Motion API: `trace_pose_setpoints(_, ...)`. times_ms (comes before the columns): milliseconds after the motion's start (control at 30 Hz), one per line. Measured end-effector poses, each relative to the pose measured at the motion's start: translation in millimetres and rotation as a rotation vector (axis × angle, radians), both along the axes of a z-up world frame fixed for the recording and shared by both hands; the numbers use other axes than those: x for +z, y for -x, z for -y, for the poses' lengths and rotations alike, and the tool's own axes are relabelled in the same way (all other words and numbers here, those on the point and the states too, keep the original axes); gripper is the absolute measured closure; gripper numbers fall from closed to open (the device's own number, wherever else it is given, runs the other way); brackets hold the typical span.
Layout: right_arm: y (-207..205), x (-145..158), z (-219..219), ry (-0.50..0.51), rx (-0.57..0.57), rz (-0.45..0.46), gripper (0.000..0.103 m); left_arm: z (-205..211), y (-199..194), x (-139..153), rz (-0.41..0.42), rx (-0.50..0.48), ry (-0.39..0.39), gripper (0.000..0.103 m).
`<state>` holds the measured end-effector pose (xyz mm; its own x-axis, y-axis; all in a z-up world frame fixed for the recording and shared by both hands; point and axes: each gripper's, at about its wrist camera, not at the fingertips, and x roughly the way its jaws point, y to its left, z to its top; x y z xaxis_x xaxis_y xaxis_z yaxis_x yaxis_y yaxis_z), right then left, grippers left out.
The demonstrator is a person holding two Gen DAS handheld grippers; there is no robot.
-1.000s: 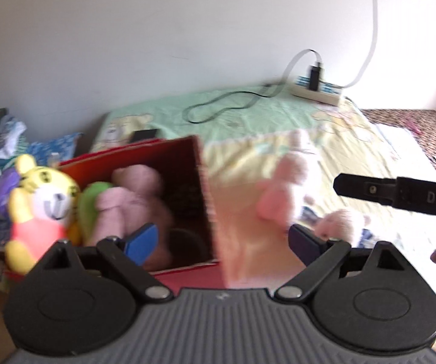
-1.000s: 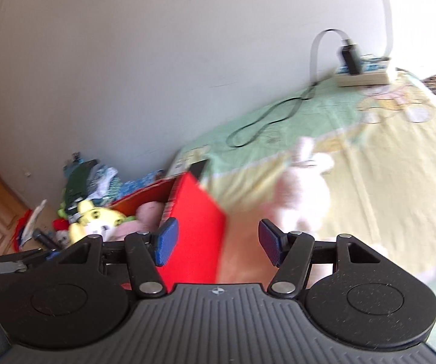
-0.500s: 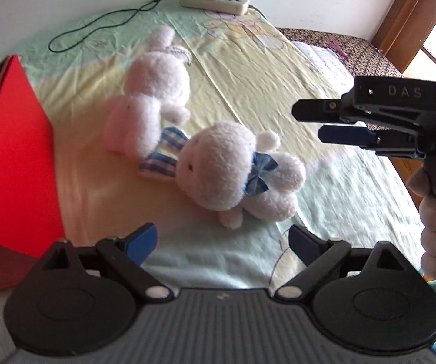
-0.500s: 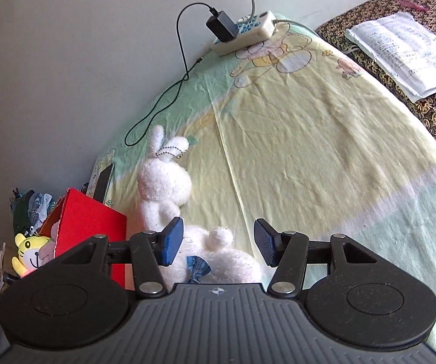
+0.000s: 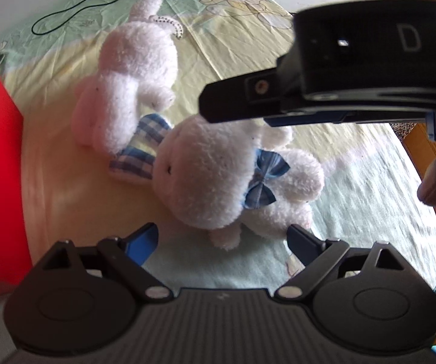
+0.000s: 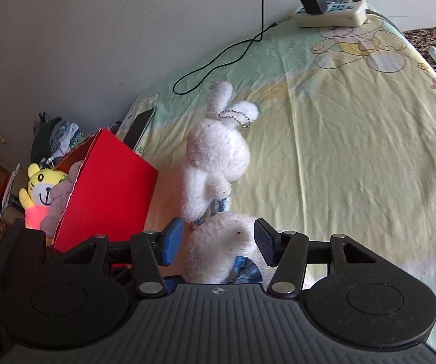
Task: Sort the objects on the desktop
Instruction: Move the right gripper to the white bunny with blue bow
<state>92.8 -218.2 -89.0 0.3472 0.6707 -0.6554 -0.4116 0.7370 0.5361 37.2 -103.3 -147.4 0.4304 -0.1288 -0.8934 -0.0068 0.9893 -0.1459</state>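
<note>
Two plush toys: lay touching on the bedsheet (image 6: 354, 157), just beside the red box (image 6: 111, 188).
Bow-tie plush (image 5: 218, 176): white, fluffy, round head, blue bow at the neck; lay on its side, nearest both grippers.
Rabbit plush (image 6: 214, 157): white, long ears, a bead chain at the head, blue checked cloth at its lower end; lay farther off, its lower end against the bow-tie plush.
Left gripper (image 5: 222, 241): jaws wide and closing; the bow-tie plush's foot lay between the blue pads, neither pad touching it; held nothing.
Right gripper (image 6: 219, 244): jaws about half open, the bow-tie plush's head between them; whether the pads pressed it could not be told.
Red box: open top, held a yellow tiger toy (image 6: 40, 194) and a pinkish plush (image 6: 58, 203).
Surface: pale green and yellow sheet with a bear print, wrinkled.
Room: plain white wall; power strip (image 6: 330, 15) at the far edge with a black adapter and a looped black cable (image 6: 218, 60); wood trim at the right.
Hard to make out: the right gripper's body, blurred, hid part of the bow-tie plush in the left view; clutter beyond the box was too small to name.
</note>
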Motion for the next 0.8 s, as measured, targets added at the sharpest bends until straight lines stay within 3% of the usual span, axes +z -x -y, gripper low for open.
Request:
trace_pose_setpoints(167, -19, -9, -11, 0.052, 0.028, -0.053, 0.045, -2, -8, -1, 0.026, -0.005, 0.014, 0.009)
trace_pose_setpoints(267, -33, -19, -7, 0.052, 0.005, -0.136, 0.049, 1, -12, 2, 0.053, -0.029, 0.015, 0.014)
trace_pose_setpoints(433, -45, -32, 14, -0.026, -0.031, -0.266, 0.050, 7, -16, 6, 0.086, -0.064, -0.015, 0.015)
trace_pose_setpoints(600, -47, -42, 42, -0.135, -0.099, -0.422, 0.050, 13, -16, 13, 0.116, -0.099, -0.024, 0.024)
trace_pose_setpoints(800, -35, -43, 68, -0.218, -0.156, -0.556, 0.050, 4, -16, 30, 0.123, -0.132, 0.062, 0.028)
